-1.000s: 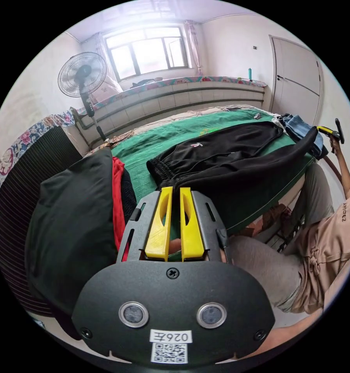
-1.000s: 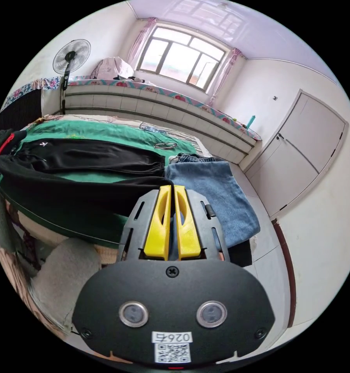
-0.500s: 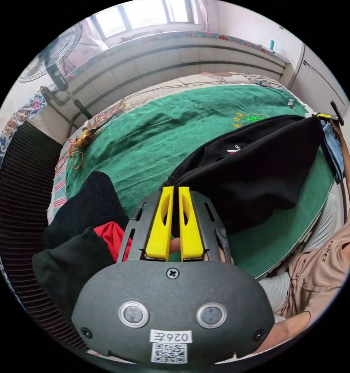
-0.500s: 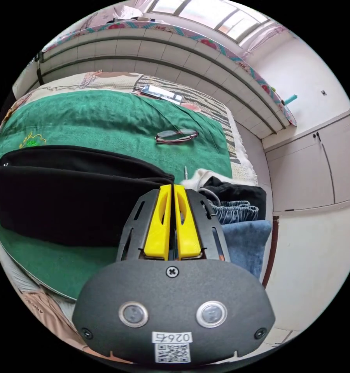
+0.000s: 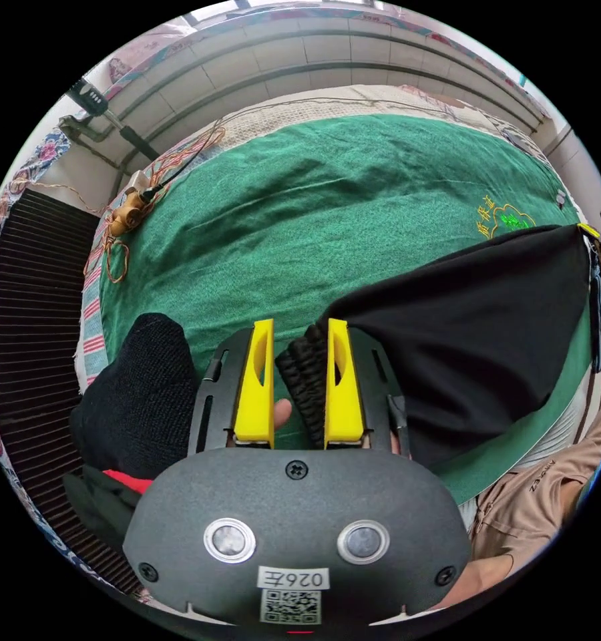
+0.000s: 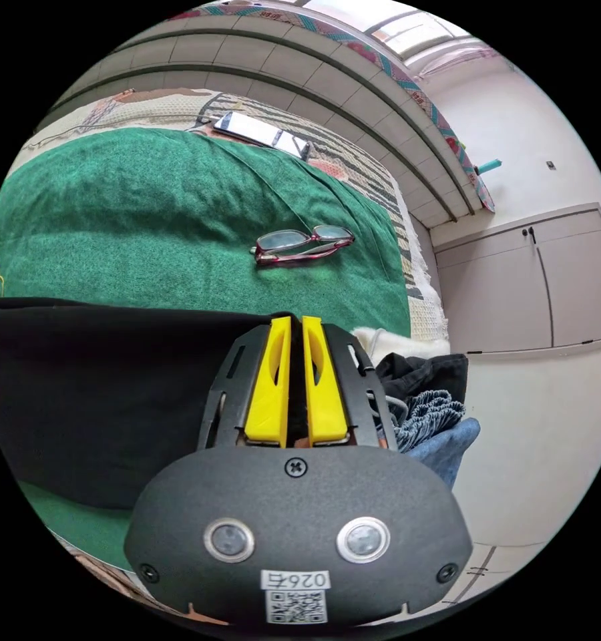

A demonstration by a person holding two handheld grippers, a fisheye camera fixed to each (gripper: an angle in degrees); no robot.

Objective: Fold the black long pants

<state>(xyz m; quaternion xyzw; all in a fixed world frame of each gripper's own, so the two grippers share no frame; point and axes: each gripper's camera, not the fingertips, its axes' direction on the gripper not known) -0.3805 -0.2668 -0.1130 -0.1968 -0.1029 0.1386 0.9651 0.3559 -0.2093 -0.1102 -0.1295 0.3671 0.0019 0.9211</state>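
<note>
1. Left gripper view: the left gripper (image 5: 299, 347) is seen with its yellow jaws apart, the ribbed waistband of the black long pants (image 5: 474, 334) lying loose between them. The pants are stretched across the green bed cover (image 5: 327, 193).
2. Right gripper view: the right gripper (image 6: 295, 337) is clamped together on the pants' far end beside glasses (image 6: 304, 242). That end is best lowered flat before release, edges kept aligned.
</note>
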